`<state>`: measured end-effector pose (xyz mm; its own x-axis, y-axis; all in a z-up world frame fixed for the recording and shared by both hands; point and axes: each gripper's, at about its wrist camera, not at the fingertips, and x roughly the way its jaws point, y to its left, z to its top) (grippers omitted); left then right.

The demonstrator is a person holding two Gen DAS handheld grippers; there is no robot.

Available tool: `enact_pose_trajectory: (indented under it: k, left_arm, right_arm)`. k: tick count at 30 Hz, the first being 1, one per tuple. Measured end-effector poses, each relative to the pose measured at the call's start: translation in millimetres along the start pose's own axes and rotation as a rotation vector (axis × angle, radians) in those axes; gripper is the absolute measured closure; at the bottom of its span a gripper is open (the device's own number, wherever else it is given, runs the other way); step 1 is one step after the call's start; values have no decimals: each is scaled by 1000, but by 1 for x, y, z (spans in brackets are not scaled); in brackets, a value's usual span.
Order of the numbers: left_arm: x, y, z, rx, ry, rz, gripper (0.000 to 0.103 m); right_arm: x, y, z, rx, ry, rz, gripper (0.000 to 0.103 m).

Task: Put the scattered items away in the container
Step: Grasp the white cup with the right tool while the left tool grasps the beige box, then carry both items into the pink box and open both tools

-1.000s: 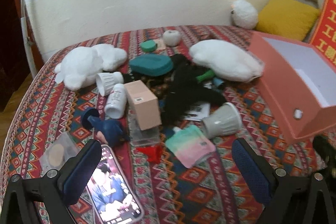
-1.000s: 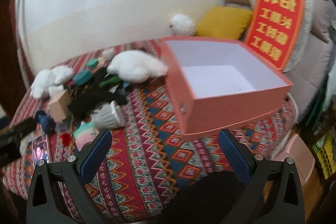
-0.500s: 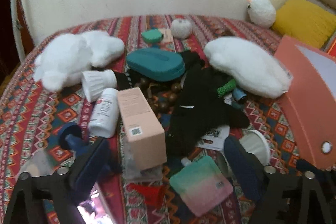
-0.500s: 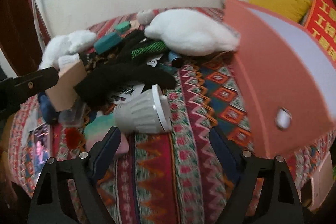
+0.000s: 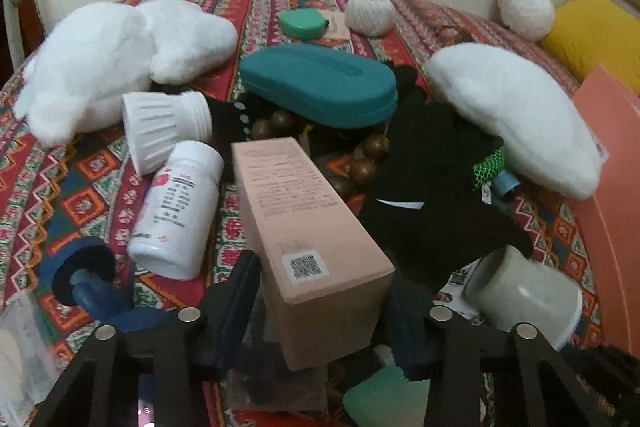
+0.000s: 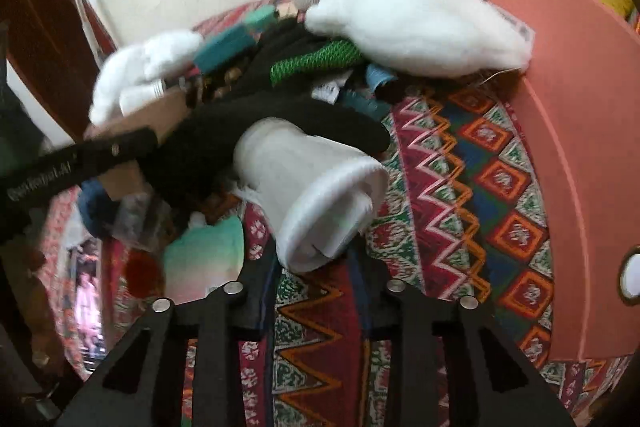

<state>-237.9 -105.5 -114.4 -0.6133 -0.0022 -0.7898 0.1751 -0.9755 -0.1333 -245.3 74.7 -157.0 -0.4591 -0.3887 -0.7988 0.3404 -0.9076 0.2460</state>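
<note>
Left claw (image 5: 320,311) is clenched on the pink carton (image 5: 310,227), which lies amid clutter on the patterned bedspread (image 6: 460,187). Right claw (image 6: 316,267) brackets the mouth of the tipped white cup (image 6: 308,195); contact cannot be confirmed. Salmon box (image 6: 576,131) stands just right.

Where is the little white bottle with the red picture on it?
In the left wrist view the white bottle lies on its side on the patterned cloth, left of the pink box and just below the ribbed white cup.
</note>
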Motion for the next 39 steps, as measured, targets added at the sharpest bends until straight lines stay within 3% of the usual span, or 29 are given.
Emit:
enact_pose_trajectory:
  k: [3, 14, 20, 25, 31, 39]
  left_arm:
    - [-17, 3, 0, -2, -23, -34, 67]
    - [-95, -6, -13, 14, -109, -145, 67]
    - [-138, -15, -20, 30, -159, -199, 67]
    - [-173, -51, -19, 99, -208, -266, 67]
    - [-198, -116, -15, 209, -244, -352, 67]
    - [-194, -221, -4, 343, -252, -465, 67]
  right_arm:
    - [-19, 2, -1, 17, -28, 34, 74]
    - [-91, 7, -32, 17, -92, 87, 77]
    - [-150, 3, -39, -1, -184, 82, 77]
    - [-207, -13, -43, 12, -299, 62, 77]
    - [-260, -47, -53, 37, -421, -28, 77]
    - [-293, -131, -53, 141, -486, -184, 77]
